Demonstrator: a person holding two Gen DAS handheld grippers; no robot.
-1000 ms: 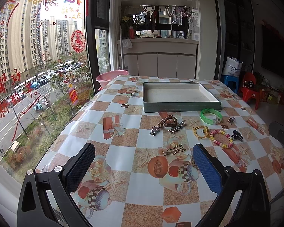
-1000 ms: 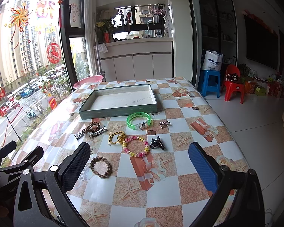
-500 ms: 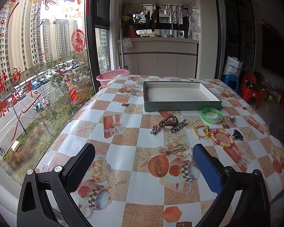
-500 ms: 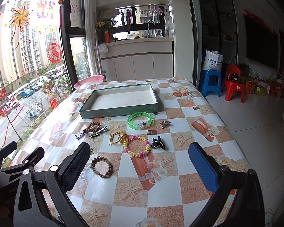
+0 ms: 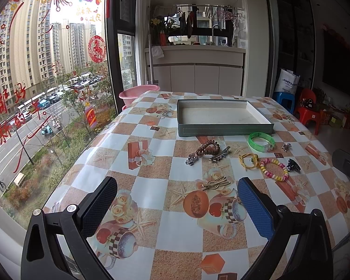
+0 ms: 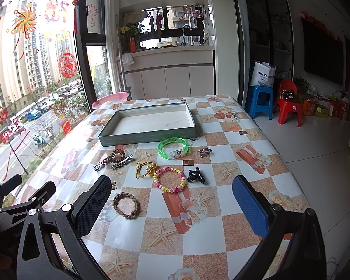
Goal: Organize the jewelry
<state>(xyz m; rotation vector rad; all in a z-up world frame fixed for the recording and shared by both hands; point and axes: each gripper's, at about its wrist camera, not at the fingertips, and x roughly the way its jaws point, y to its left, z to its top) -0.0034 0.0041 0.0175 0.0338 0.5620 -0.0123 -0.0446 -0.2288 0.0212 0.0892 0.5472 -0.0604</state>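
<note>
A counter (image 6: 233,140) draped in a checked, starfish-printed cloth fills both wrist views, and at its far end sits a shallow grey-green tray (image 6: 149,137), its pale floor bare of any jewelry. Nothing has yet been sorted, on this evidence: every piece lies loose on the cloth in front of the tray. Closest to the tray's front wall is a translucent green bangle (image 6: 172,148), with a coiled brown hair tie (image 5: 207,148) and a long metal clip (image 5: 219,155) off to its left. Nearer the cameras lie a pink-and-yellow beaded bracelet (image 6: 169,179), a braided brown band (image 6: 126,205), a yellow cord loop (image 6: 145,166) and a black claw clip (image 6: 196,176). A gold hairpin (image 5: 215,183) rests just ahead of the left claw (image 5: 175,200), whose fingers stand spread wide with nothing between them; the right claw (image 6: 170,201) hangs equally wide and empty over the near edge. Two small silver pieces, one (image 5: 191,159) beside the hair tie and one (image 6: 204,151) right of the bangle, are too small to identify, perhaps charms or small clips. The whole job appears to remain: each piece has still to be lifted into the tray.
</note>
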